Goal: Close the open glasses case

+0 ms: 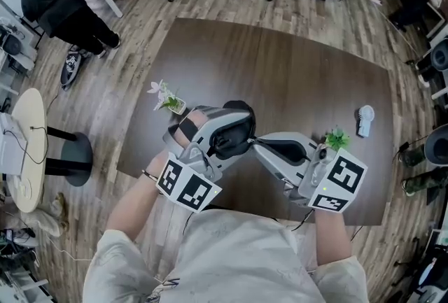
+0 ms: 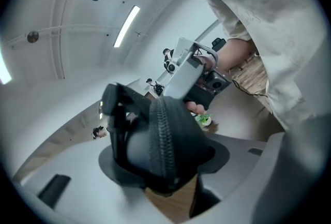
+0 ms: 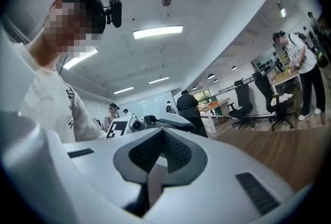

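A black zippered glasses case (image 1: 236, 128) hangs above the dark table (image 1: 294, 71), with my left gripper (image 1: 225, 135) shut on it. In the left gripper view the case (image 2: 165, 140) fills the gap between the jaws with its zipper seam towards the camera. I cannot tell whether its lid is fully down. My right gripper (image 1: 257, 143) points left, its tip just beside the case. Its jaws are shut with nothing between them (image 3: 156, 163). The right gripper (image 2: 185, 72) also shows beyond the case in the left gripper view.
On the table stand a small pot of white flowers (image 1: 166, 100) at the left, a small green plant (image 1: 337, 138) by my right gripper, and a white object (image 1: 365, 120) at the right. A round white side table (image 1: 28, 148) stands at the far left. Office chairs and people are beyond.
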Tool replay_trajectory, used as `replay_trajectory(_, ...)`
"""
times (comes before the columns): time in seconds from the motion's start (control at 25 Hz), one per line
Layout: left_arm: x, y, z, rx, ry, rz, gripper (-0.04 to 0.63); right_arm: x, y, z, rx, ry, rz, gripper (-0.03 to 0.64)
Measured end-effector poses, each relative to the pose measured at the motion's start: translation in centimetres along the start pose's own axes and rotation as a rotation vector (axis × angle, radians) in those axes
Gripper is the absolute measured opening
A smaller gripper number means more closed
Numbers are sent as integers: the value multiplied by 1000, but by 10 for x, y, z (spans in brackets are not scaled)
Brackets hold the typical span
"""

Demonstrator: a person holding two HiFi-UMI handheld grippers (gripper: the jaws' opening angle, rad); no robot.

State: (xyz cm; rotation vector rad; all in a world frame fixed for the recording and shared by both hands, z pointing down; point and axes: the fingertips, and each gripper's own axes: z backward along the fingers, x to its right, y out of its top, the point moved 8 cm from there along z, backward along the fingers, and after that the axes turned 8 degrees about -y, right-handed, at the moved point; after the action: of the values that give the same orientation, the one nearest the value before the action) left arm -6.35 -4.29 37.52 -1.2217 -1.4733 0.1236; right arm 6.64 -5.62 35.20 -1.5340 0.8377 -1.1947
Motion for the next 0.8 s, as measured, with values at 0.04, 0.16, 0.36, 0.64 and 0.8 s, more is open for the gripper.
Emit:
replay_trajectory(0.04, 1, 0, 0, -7, 10, -28, 244, 1, 1, 1, -18, -6, 18, 0)
replay_trajectory(0.16, 5, -1, -1, -58, 33, -146, 233, 3, 1, 2, -73, -19, 75, 0)
replay_trajectory(0.36, 10, 3, 1, -148, 17, -348, 227, 2, 3, 5, -163, -63, 195, 0)
replay_trajectory(0.64, 15, 7, 7, -125, -2, -390, 225, 16, -3, -3, -182, -90, 221, 2)
replay_trajectory(0.8, 24, 36, 9, -1, -31, -389, 225, 44, -12, -9, -187, -219, 209, 2)
